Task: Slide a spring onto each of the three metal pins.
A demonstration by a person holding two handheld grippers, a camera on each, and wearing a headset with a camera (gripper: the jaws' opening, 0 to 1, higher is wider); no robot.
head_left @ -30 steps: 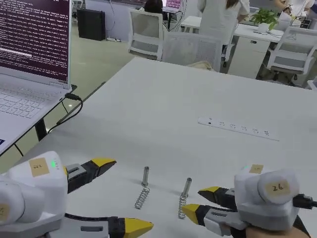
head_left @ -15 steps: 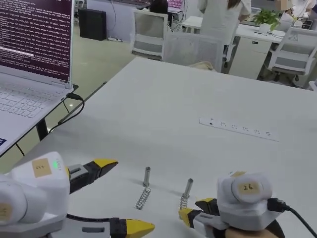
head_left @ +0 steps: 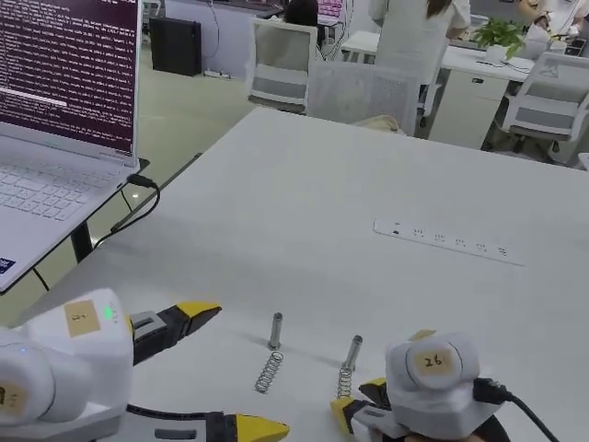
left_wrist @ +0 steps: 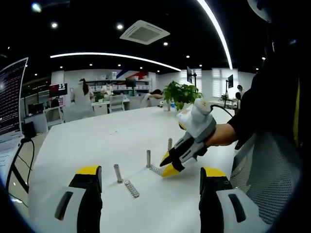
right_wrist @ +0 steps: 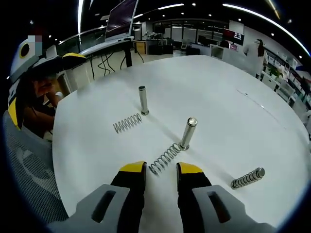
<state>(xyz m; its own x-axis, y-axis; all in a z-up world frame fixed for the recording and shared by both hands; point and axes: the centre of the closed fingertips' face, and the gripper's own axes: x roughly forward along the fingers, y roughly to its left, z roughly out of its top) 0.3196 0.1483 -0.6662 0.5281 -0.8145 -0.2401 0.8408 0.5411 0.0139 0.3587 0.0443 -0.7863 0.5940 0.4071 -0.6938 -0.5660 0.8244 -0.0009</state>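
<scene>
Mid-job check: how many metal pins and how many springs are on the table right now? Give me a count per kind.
Silver cylindrical metal pins: 3
Coiled wire springs: 3, one already on a pin
Total: 6

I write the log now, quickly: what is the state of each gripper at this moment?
Left gripper: open wide, holding nothing.
Right gripper: open a little, tips at the near end of a spring, not gripping it.

Left tool (left_wrist: 150, 171) wide-jawed — right tool (right_wrist: 161, 168) narrow-jawed
</scene>
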